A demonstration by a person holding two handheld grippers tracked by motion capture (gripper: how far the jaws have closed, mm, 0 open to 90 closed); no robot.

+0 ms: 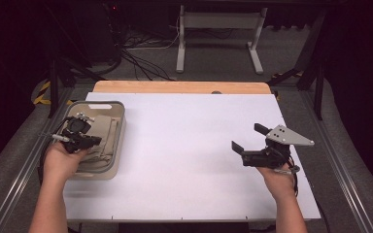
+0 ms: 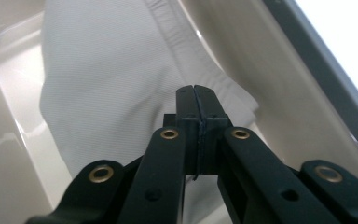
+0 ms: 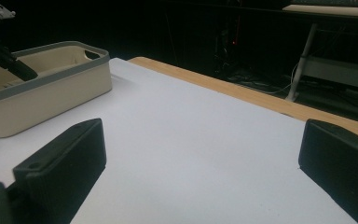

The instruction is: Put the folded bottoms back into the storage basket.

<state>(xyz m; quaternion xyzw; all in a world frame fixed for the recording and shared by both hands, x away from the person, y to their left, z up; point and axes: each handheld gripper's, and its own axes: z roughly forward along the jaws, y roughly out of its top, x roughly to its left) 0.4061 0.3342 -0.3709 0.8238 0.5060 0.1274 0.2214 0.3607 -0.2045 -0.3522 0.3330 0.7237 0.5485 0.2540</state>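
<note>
Cloth [image 2: 102,88] lies folded inside the beige bin [image 1: 118,141] at my surface's left edge, directly under my left hand-held gripper [image 2: 196,88], jaws together with no fabric visibly pinched, while my right hand-held gripper [image 1: 246,137] stands apart, well away.

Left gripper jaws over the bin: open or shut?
Shut. In the left gripper view the left gripper has its jaws pressed flat together, just above the beige cloth in the bin; whether fabric is pinched, cannot tell.
</note>
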